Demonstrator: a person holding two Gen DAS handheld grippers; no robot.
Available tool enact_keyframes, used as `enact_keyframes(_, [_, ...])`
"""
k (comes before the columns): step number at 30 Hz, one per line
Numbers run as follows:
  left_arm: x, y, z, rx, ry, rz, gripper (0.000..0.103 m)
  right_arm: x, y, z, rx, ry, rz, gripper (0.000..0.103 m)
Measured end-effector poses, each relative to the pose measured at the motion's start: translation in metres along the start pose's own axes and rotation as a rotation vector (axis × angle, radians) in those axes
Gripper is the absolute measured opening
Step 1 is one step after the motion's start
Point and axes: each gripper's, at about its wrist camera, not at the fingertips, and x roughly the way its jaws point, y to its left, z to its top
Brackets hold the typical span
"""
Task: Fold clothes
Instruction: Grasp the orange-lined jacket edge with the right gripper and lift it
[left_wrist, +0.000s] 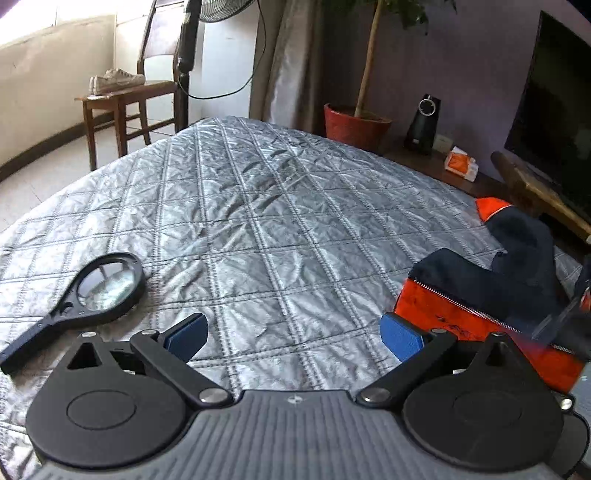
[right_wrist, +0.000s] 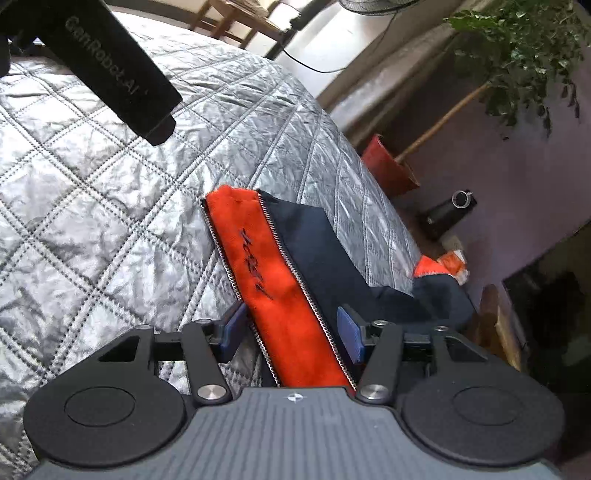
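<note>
Left gripper (left_wrist: 293, 338): it points forward and down over the silver quilted bed cover (left_wrist: 258, 206); its blue pads (left_wrist: 186, 338) stand wide apart, with only the cover between them.
Right gripper (right_wrist: 291, 332): it also tilts downward; its jaws are at about half width, and the orange band of the garment runs between them. Whether the pads press on the cloth, I cannot tell.
Garment: an orange and navy zip-up fleece jacket (right_wrist: 258, 266) lies crumpled on the bed cover near its right edge, with a silver zipper (right_wrist: 291, 273) along the orange band.
Other thing: a black round magnifying glass (left_wrist: 99, 288) lies flat on the cover, left of the left gripper.
</note>
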Motion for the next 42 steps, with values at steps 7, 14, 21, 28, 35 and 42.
enact_keyframes(7, [-0.007,0.008,0.001,-0.06,-0.021,-0.047,0.099,-0.044,-0.035,-0.001,0.274,-0.095,0.037,0.002])
enact_keyframes(14, [-0.03,0.015,0.0,-0.083,-0.084,-0.065,0.099,-0.132,-0.024,-0.032,0.39,-0.174,0.087,0.002])
enact_keyframes(21, [-0.051,0.027,-0.001,-0.129,-0.124,-0.042,0.102,-0.189,0.04,-0.071,0.346,-0.057,0.237,0.002])
enact_keyframes(28, [-0.048,0.011,-0.006,-0.078,-0.099,-0.075,0.102,-0.21,-0.012,-0.114,0.702,-0.023,0.31,0.04])
enact_keyframes(35, [-0.036,-0.013,-0.011,0.008,-0.061,-0.135,0.102,-0.18,-0.145,-0.207,1.23,-0.005,0.139,0.075])
enact_keyframes(42, [-0.021,-0.022,-0.011,0.031,-0.024,-0.153,0.102,-0.109,-0.223,-0.27,1.489,0.057,0.018,0.078])
